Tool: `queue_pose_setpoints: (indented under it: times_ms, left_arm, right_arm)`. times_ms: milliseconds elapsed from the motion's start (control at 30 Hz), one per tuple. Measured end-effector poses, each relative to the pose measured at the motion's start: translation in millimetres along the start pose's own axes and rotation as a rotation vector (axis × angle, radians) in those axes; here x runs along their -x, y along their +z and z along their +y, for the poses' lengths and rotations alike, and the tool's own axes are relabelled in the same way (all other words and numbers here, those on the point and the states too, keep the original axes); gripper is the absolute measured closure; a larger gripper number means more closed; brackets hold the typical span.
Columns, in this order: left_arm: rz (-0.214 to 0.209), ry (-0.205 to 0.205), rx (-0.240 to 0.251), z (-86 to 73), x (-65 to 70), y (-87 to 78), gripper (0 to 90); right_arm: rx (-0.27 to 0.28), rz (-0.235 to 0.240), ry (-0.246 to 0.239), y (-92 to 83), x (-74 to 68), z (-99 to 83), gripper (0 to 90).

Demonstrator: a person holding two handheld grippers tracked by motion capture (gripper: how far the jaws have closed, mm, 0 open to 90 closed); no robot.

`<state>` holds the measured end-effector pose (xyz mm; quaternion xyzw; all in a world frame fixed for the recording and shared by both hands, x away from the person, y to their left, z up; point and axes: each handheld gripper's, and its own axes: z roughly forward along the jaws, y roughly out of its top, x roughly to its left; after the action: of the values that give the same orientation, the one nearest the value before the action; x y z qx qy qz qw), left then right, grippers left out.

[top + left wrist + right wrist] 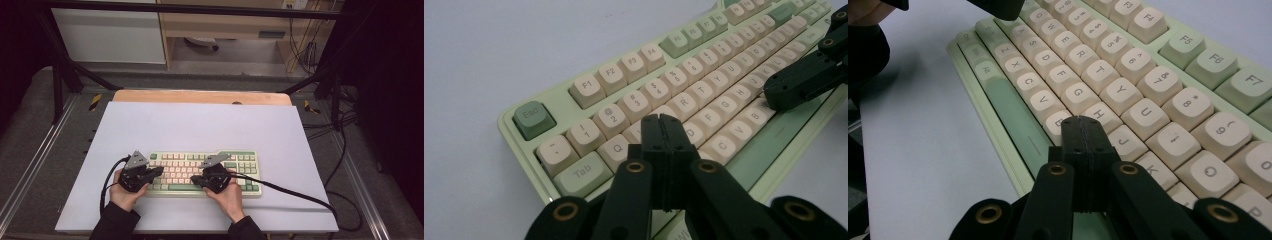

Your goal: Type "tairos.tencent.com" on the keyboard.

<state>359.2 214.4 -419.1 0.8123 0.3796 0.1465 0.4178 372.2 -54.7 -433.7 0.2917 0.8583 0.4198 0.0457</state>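
Keyboard: I am looking at a pale green keyboard (pixel 200 172) with cream and green keycaps, lying flat on the near half of the bench (pixel 200 125), its long side running across in the high view.
Bench: a white sheet is covering it; a strip of bare wood is showing along the far edge.
Left gripper: I am holding the left gripper (pixel 159 171) over the left end of the keyboard, the left hand (pixel 125 192) resting at the front edge of the board.
Left jaws: they are pressed flat together with nothing between them; in the left gripper view the tips (pixel 661 119) are sitting just above the letter rows, around the W, E and S keys, and I cannot tell whether they are touching a cap.
Right gripper: I am holding the right gripper (pixel 196 178) over the middle of the keyboard, the right hand (pixel 229 197) behind it near the front edge.
Right jaws: also fully together and empty; in the right gripper view the tips (pixel 1082 121) are hovering over the B, H and N keys beside the green space bar (pixel 1013 117).
Spacing: the two grippers are pointing inward toward each other, near but apart.
Cables: a black cable (pixel 295 192) is trailing from the right gripper across the bench to the right edge.
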Motion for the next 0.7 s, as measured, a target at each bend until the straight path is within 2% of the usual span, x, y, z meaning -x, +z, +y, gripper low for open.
queue_pose_setpoints:
  times_ms: [400, 700]
  left_arm:
    - [-0.002, 0.002, 0.001, 0.4, 1.3, -0.2, 90.0]
    - [-0.007, 0.008, -0.001, 0.8, 3.2, 0.5, 90.0]
  right_arm:
    - [0.009, -0.038, -0.032, -24.5, 2.9, 7.8, 90.0]
    - [0.020, -0.061, -0.012, -43.8, 12.2, 0.4, 90.0]
